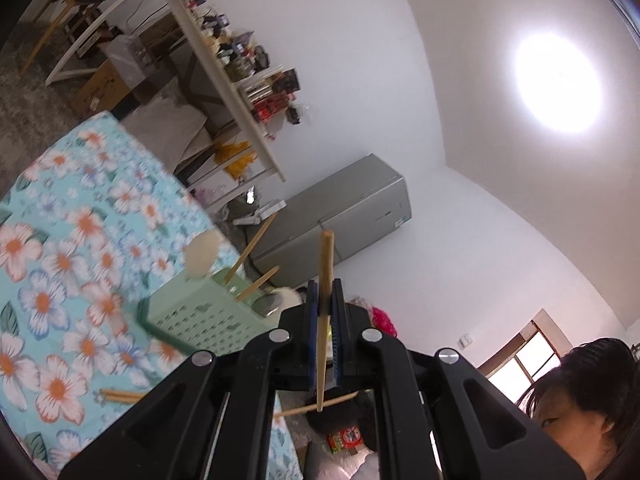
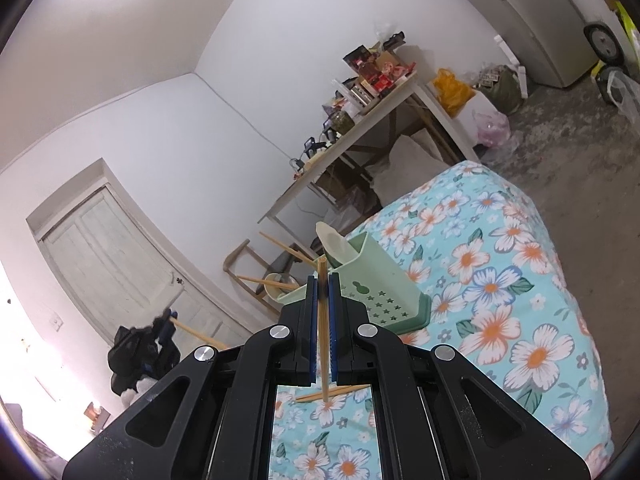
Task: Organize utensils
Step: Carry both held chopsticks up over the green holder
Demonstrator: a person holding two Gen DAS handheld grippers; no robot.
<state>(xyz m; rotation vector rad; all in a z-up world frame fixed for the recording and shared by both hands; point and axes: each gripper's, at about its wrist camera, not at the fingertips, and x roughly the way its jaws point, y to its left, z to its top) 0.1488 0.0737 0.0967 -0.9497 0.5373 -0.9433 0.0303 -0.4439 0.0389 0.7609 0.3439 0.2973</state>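
While gripping one chopstick [image 1: 325, 268] in left claw [image 1: 324, 300], another chopstick [image 2: 322, 320] in right claw [image 2: 322, 292]; approaching green holder [image 2: 372, 288] on floral bench [image 2: 520, 320], already holding several, stray ones [image 2: 332, 394] remaining.

Grippers: two, left gripper [image 1: 325, 288] and right gripper [image 2: 322, 280], one chopstick clamped in each: left's chopstick [image 1: 325, 264], right's chopstick [image 2: 322, 312].
Green holder [image 2: 372, 280]: one.
Chopsticks standing in holder [image 1: 250, 252]: two in left view.
White spoon [image 2: 334, 246] in holder: one.
Loose chopsticks on floral cloth [image 2: 520, 280]: pair [image 2: 332, 393]; exact count unclear.
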